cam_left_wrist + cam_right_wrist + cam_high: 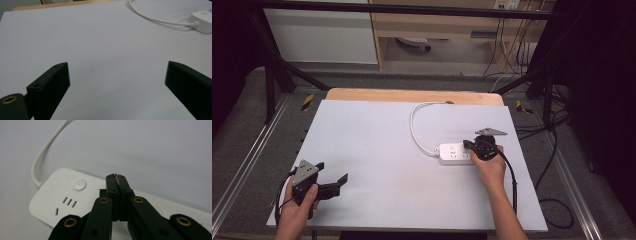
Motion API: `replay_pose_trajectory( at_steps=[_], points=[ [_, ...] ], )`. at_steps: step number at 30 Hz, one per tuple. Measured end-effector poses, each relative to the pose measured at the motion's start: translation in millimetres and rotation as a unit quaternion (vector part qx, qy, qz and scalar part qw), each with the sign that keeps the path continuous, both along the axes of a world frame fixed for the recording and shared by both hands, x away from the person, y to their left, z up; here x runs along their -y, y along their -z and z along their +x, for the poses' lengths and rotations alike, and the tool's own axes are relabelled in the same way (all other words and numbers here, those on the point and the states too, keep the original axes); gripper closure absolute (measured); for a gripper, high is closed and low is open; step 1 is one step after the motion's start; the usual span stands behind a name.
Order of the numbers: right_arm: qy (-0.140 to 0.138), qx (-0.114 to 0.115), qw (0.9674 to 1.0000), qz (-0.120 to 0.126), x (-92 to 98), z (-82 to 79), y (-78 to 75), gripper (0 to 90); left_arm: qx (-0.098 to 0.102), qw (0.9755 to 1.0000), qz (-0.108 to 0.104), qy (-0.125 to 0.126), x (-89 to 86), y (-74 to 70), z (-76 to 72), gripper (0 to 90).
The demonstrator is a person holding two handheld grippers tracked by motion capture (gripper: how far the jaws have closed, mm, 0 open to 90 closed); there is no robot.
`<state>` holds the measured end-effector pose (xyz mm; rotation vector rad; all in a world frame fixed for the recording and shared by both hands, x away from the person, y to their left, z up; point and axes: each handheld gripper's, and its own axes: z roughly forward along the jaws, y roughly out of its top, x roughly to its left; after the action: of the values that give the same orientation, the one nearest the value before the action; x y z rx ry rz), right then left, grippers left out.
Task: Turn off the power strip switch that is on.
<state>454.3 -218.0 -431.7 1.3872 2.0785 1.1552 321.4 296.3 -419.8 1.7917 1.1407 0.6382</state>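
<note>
Here the strip (455,153), a white power strip with a round button (80,185) near its cord end, lies flat on the counter (377,150), directly under the right hand-held gripper (116,177). That hand-held gripper is closed, its jaws pressed together with nothing between them, and its tip hovers over or rests on the strip's top just past the button, toward the far edge; I cannot tell whether it touches. The sockets (66,203) sit on the near side of the tip, toward the cord end. The cord (416,131) leaves the strip's end on the side away from the right hand and loops off to the counter's far edge.

The step in hand looks like pressing the strip's switch with the closed tip, used as a poking finger. As I read it, the tip is slightly off the button, so the next move calls for a small shift toward the cord end, then a straight push down, firm enough to click but not so hard that the strip skids.

The left hand-held gripper (334,184) is well apart from the strip, near the counter's front corner, its jaws wide open over bare surface and holding nothing. It could steady the strip if it slides.
</note>
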Motion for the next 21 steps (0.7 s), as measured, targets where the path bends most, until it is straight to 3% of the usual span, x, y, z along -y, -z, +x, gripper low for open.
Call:
replay_pose_trajectory(
  at_steps=[21],
  points=[
    [0.001, 0.004, 1.0000, -0.001, -0.1, -0.4, 5.4, 90.0, -0.003, 1.0000, 0.000, -0.001, 0.2, 0.4, -0.1, 5.6]
  ],
)
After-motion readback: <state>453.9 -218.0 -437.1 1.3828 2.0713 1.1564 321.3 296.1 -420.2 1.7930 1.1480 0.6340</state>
